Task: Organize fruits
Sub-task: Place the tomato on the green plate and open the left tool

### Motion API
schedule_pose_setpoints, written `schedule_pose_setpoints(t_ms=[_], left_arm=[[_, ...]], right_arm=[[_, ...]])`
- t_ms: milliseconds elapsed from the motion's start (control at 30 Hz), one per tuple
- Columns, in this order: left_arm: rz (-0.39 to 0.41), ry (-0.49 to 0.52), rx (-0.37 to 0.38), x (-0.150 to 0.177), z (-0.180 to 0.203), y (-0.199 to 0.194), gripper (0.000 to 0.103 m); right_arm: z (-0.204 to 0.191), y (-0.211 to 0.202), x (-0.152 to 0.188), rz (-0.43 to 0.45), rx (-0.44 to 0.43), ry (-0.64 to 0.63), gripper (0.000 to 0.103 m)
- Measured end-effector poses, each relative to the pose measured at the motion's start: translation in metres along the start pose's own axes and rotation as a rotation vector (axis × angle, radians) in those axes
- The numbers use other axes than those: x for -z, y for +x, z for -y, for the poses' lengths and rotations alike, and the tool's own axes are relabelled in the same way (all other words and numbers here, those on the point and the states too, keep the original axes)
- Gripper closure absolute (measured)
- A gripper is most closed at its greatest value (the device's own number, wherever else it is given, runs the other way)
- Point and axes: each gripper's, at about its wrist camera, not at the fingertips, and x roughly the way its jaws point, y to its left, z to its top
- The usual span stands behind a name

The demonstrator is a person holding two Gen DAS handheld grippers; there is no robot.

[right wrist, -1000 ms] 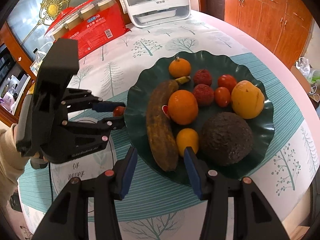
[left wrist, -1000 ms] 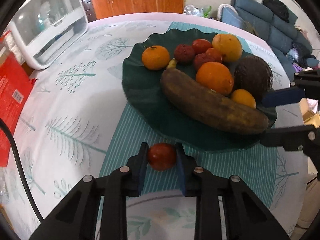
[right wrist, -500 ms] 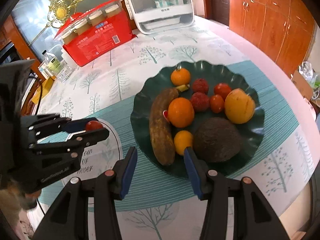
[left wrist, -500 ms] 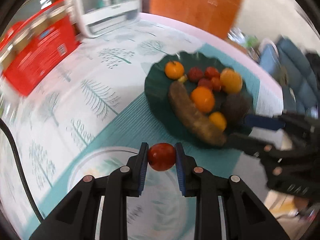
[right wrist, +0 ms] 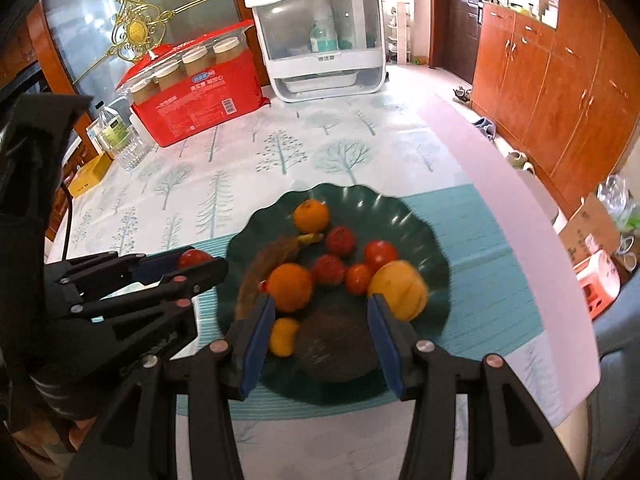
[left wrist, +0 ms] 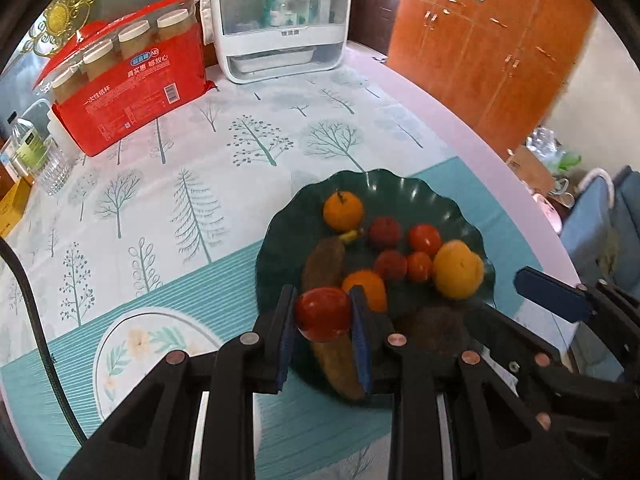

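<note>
My left gripper point(left wrist: 323, 316) is shut on a small red tomato point(left wrist: 322, 313) and holds it above the near left rim of a dark green scalloped plate point(left wrist: 400, 188). The plate carries a brown banana point(left wrist: 325, 264), oranges, red fruits, a yellow fruit point(left wrist: 458, 268) and a dark avocado point(right wrist: 336, 348). My right gripper point(right wrist: 320, 340) is open and empty, its fingers raised above the plate's near side either side of the avocado. In the right wrist view the left gripper point(right wrist: 192, 264) shows at the left with the tomato point(right wrist: 193, 258).
A red pack of paper cups point(left wrist: 132, 76) and a white appliance point(left wrist: 280, 20) stand at the back of the table. Water bottles point(left wrist: 36, 156) are at the far left. A teal mat point(left wrist: 180, 300) lies under the plate. Wooden cabinets point(left wrist: 500, 40) are at the right.
Both grippers have risen and pulled back. The left gripper lifted the tomato off the mat and swung it over the plate's rim. The right gripper stayed open.
</note>
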Motion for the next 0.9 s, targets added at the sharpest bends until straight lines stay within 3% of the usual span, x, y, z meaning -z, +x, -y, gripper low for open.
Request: schedule_pose_setpoints(t_ms=[233, 300, 367, 467, 900], left_arm=[[-0.030, -0.043, -0.046, -0.010, 0.016, 0.027, 0.077], [-0.033, -0.051, -0.055, -0.010, 0.018, 0.031, 0.072], [-0.032, -0.062, -0.066, -0.010, 0.018, 0.032, 0.052], [-0.018, -0.089, -0.085, -0.010, 0.015, 0.031, 0.034], [-0.009, -0.148, -0.129, -0.006, 0.006, 0.021, 0.021]], right_arm=[[0.023, 0.017, -0.008, -0.022, 0.002, -0.019, 0.054], [0.027, 0.021, -0.008, -0.027, 0.001, -0.024, 0.054], [0.031, 0.023, -0.008, -0.029, 0.005, -0.025, 0.054], [0.036, 0.026, -0.009, -0.036, -0.006, -0.020, 0.054], [0.037, 0.026, -0.010, -0.037, -0.026, -0.037, 0.054]])
